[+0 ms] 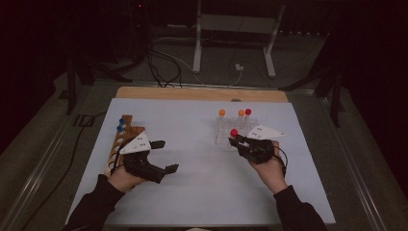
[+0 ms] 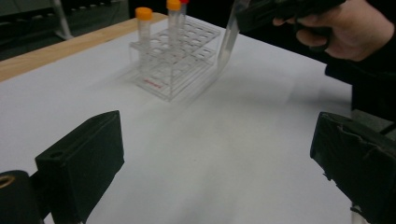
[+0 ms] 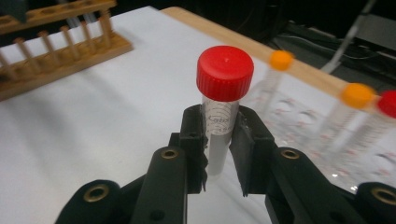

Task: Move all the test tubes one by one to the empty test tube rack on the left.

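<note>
Nearest the high camera, your two dark-sleeved forearms come up from the bottom edge onto the white table sheet (image 1: 202, 192), the largest thing here, with a strip of wooden table top (image 1: 202, 93) showing beyond its far edge. Your left hand (image 1: 120, 177) rests low at the left beside the wooden tube rack (image 1: 120, 139), its left gripper (image 1: 168, 156) pointing across toward the middle with the jaws spread wide and nothing between them. Your right hand (image 1: 270, 168) is angled up toward the clear plastic tube rack (image 1: 231, 131), and the right gripper (image 3: 218, 140) is clamped narrowly on one red-capped tube (image 3: 223, 98), held upright by its clear body just below the cap, off the sheet and just beside that rack's near edge. Count the rest: in the clear rack stand three capped tubes, two orange (image 1: 222, 112) and one red (image 1: 248, 111); on the wooden rack two blue caps (image 1: 121, 124) show at its far end.
</note>
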`<state>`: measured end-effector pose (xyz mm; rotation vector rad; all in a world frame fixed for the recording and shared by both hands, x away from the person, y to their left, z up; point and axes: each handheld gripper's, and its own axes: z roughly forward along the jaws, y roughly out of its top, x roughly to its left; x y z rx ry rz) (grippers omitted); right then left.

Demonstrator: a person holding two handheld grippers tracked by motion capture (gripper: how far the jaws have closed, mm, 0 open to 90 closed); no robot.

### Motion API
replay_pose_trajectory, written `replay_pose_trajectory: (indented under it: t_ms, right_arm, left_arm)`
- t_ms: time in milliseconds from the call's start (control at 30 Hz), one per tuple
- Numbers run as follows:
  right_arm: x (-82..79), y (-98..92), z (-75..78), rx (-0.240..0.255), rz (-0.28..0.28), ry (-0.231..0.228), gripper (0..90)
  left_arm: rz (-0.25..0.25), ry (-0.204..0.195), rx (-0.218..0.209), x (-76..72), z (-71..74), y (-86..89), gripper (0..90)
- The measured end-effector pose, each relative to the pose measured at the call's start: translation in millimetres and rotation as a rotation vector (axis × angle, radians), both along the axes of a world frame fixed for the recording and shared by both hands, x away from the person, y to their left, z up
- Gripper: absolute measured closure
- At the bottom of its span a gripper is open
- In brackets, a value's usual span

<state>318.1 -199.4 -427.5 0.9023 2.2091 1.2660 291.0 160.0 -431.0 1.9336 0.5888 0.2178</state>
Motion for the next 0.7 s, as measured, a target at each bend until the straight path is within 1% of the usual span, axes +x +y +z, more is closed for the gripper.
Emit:
replay_pose_trajectory:
  t_ms: [67, 267, 333, 400, 533, 667, 700]
  right_arm:
    - [-1.9, 5.2, -2.8, -0.012, 0.021, 0.003, 75.2]
    - [-9.9, 17.8, -6.7, -0.011, 0.078, 0.016, 75.2]
    - [-13.4, 22.7, -8.1, -0.012, 0.098, 0.018, 75.2]
    - [-16.8, 28.5, -9.9, -0.019, 0.122, 0.021, 75.2]
    - [-24.4, 38.6, -11.4, -0.018, 0.162, 0.025, 75.2]
    - [-31.4, 48.9, -14.3, -0.025, 0.203, 0.035, 75.2]
    - [-32.8, 51.0, -15.0, -0.029, 0.211, 0.034, 75.2]
  left_arm:
    - [-0.008, 0.001, -0.001, -0.3, 0.8, -3.5, 3.7]
    - [-0.027, 0.001, -0.014, 0.8, 4.4, -14.0, 3.8]
    - [-0.033, 0.001, -0.008, 1.4, 5.5, -18.7, 4.8]
    - [-0.037, 0.002, -0.012, 2.1, 6.0, -23.4, 5.4]
    - [-0.052, 0.001, -0.008, 2.9, 6.1, -32.9, 8.3]
    - [-0.071, -0.001, -0.02, 3.6, 7.1, -41.1, 16.3]
    - [-0.075, -0.002, -0.017, 3.7, 7.3, -43.6, 16.4]
